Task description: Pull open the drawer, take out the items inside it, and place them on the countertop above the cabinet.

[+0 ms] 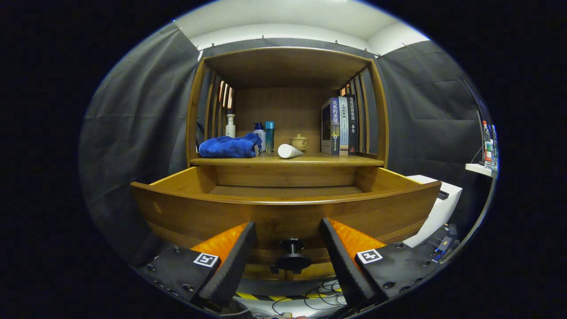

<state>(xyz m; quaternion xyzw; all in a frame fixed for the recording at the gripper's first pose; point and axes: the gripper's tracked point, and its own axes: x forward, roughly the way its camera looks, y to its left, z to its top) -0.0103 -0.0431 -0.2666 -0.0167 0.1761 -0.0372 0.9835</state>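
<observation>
The tongs (288,248) stand wide apart, holding nothing; the drawer knob (292,256) sits between their fingers. The drawer (283,208) is pulled open. A blue cloth (229,146) and white tube (289,151) lie on the bench (310,159) above.

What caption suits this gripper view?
Open gripper straddles the black round knob of the pulled-out wooden drawer.

From my remote seat I see dark grey cloth (133,115) hanging in folds on both sides of the booth, clipped along the top beneath a pale ceiling (283,17). Off to the right stands a white box-like unit (443,204), and farther right a small white shelf (479,169) carries bottles (488,144). Below, cables (310,297) trail across a light floor with a yellow-black striped tape (248,295).
</observation>
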